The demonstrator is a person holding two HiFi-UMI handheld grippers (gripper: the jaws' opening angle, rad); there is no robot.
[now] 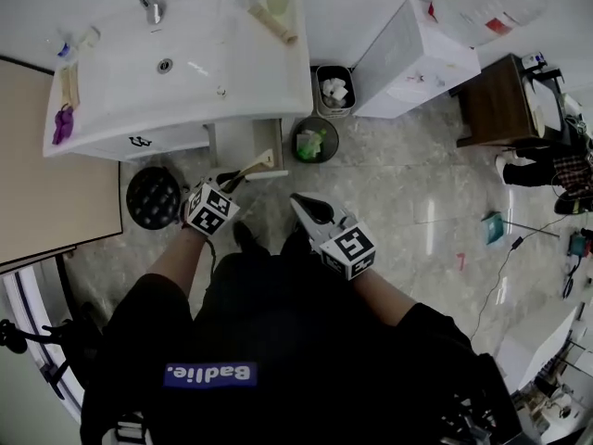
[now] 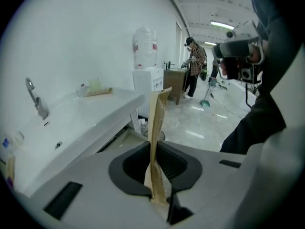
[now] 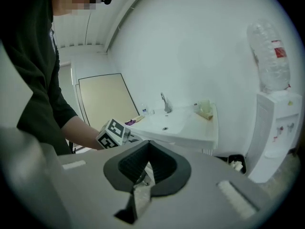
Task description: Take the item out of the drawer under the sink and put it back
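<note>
Head view shows you the white sink [image 1: 185, 72] on the far side, and its basin hides any drawer beneath it. Your left gripper [image 1: 230, 184] is clamped on a flat tan packet [image 2: 156, 142], held upright near the sink's right end, its lower end buried between the jaws. Your right gripper [image 3: 138, 187] has its jaws together and holds nothing.

Tan paper item [image 2: 155, 128], white sink [image 1: 213, 63], beige door [image 1: 56, 156], black-and-white marker cubes [image 1: 209, 209].
</note>
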